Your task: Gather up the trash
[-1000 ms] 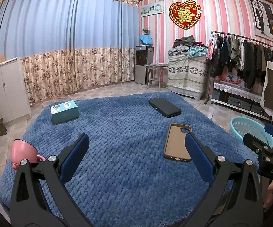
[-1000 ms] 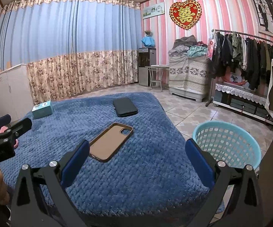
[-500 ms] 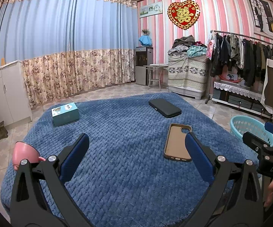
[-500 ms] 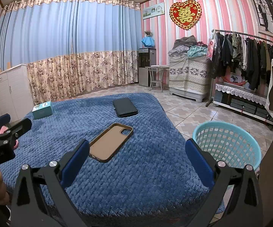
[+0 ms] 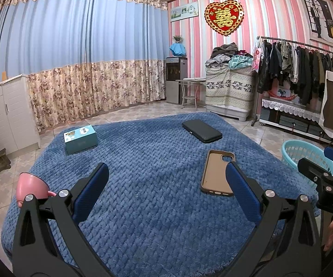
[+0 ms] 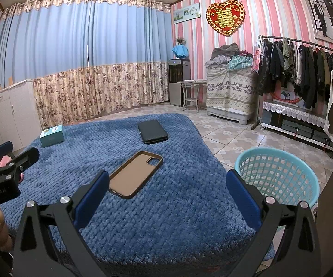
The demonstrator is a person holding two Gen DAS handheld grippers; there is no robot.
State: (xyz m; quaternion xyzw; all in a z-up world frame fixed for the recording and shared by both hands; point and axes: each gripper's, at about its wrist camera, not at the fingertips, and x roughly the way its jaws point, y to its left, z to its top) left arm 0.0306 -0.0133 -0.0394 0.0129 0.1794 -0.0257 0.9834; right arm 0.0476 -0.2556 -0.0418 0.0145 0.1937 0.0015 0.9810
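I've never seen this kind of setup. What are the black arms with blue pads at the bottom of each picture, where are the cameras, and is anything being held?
No robot here: a person carries a two-finger tool in each hand, each with its own camera looking along the fingers. One picture is from the left tool, the other from the right tool. Both are open and hold nothing. On the blue blanket lie a brown phone case, a black case, a teal box and a pink cup. A basket stands on the floor beside it.
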